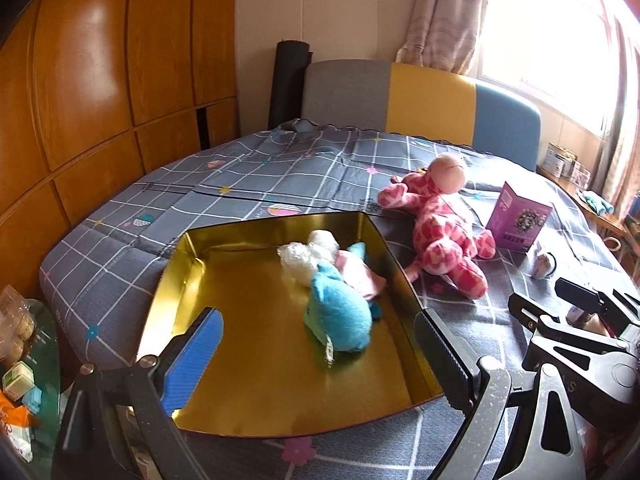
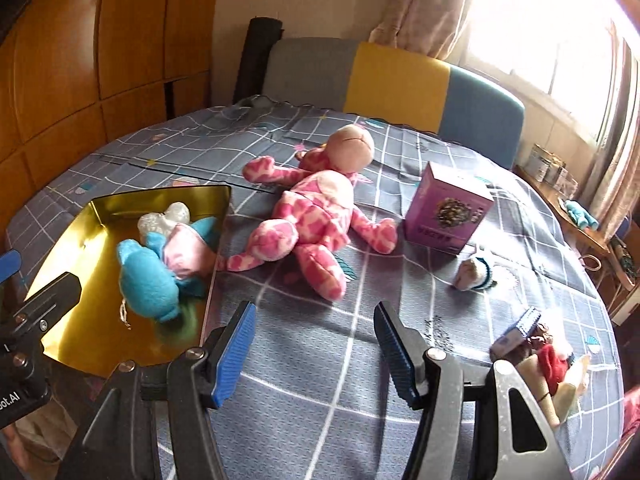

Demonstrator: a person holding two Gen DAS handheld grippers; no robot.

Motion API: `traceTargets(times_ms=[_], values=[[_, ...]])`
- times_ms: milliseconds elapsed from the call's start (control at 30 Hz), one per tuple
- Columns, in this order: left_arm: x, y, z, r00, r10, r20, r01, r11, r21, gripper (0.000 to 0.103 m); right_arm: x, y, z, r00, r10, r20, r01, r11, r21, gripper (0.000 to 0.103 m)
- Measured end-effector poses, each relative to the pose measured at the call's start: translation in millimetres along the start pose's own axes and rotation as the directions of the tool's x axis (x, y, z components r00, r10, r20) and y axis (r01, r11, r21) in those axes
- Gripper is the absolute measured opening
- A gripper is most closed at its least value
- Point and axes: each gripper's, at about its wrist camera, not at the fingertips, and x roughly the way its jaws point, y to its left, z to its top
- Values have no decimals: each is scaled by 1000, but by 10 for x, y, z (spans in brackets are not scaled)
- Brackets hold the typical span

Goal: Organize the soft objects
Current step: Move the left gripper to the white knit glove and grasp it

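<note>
The bed (image 2: 360, 360) with its grey checked cover lies under both grippers, its grey, yellow and blue headboard (image 2: 396, 80) far ahead of them. The gold tin tray (image 1: 240, 380) sits directly below the left gripper (image 1: 320, 356), whose jaws are spread wide with nothing between them. The pink giraffe plush (image 2: 308, 216) lies on the cover ahead of the right gripper (image 2: 316, 356), just beside the tray's right wall. That gripper's jaws are spread and empty, over bare cover. Inside the tray, ahead of the left gripper, a blue plush (image 1: 340, 316) rests against a pink and white plush (image 1: 320, 256). The purple box (image 2: 448, 216) stands ahead-right, with 1 small plush (image 2: 476, 272) just beside it.
</note>
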Motion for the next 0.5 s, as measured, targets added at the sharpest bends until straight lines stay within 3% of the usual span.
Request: traceTargets(times_ms=[500], values=[[-36,-434,20,998,-62,-2,62,993,97,97,-111,-450,-188,996,-85,-2,85,995,44,65]])
